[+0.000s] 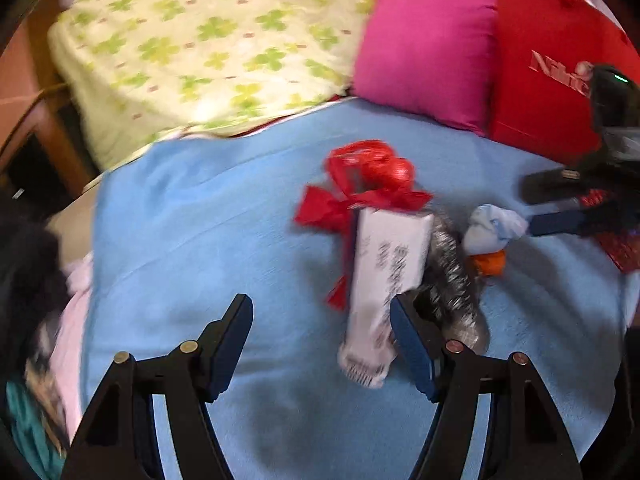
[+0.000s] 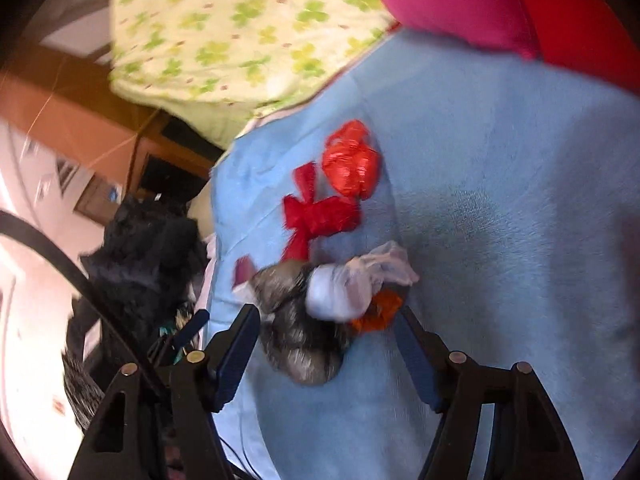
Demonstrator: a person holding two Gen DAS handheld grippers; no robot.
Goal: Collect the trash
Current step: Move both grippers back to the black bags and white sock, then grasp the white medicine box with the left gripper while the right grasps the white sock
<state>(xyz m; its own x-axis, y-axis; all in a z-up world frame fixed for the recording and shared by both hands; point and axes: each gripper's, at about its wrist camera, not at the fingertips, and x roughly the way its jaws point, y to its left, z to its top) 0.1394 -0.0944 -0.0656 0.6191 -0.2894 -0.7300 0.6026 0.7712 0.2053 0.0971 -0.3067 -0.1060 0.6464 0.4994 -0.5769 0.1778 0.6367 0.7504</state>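
**On the blue blanket: trash pile between two spread grippers**

On the far left we see the clover-print quilt (image 1: 208,40) bunched past the blue blanket (image 1: 224,248), with a wooden bed frame (image 1: 36,120) at its left edge. Dark fuzzy fabric (image 2: 148,248) sits off the blanket's left side in the right wrist view.

Near centre, our left gripper (image 1: 322,340) has its fingers spread wide and holds nothing. The white printed box (image 1: 384,280) lies just ahead, its near end between the fingertips, close to the right finger; we cannot tell if they touch. The whole frame is motion-blurred.

At the box's far end we see the red plastic bag (image 1: 368,176), crumpled, with a red ribbon bow (image 1: 320,208) at its left. Just right of the box lies a grey speckled wrapper (image 1: 452,280), pressed against the box's side. Right of that sits a white knotted bag (image 1: 492,228) with an orange scrap (image 1: 492,262) tucked under it.

Our right gripper (image 2: 328,340) is also spread wide and empty. In its own view the grey wrapper, white bag and orange scrap sit between and just ahead of its fingertips. In the left wrist view its fingers reach in from the right, one pad next to the white bag.

Far right: a pink cushion (image 1: 428,52) leans against a red bag with white lettering (image 1: 548,72).
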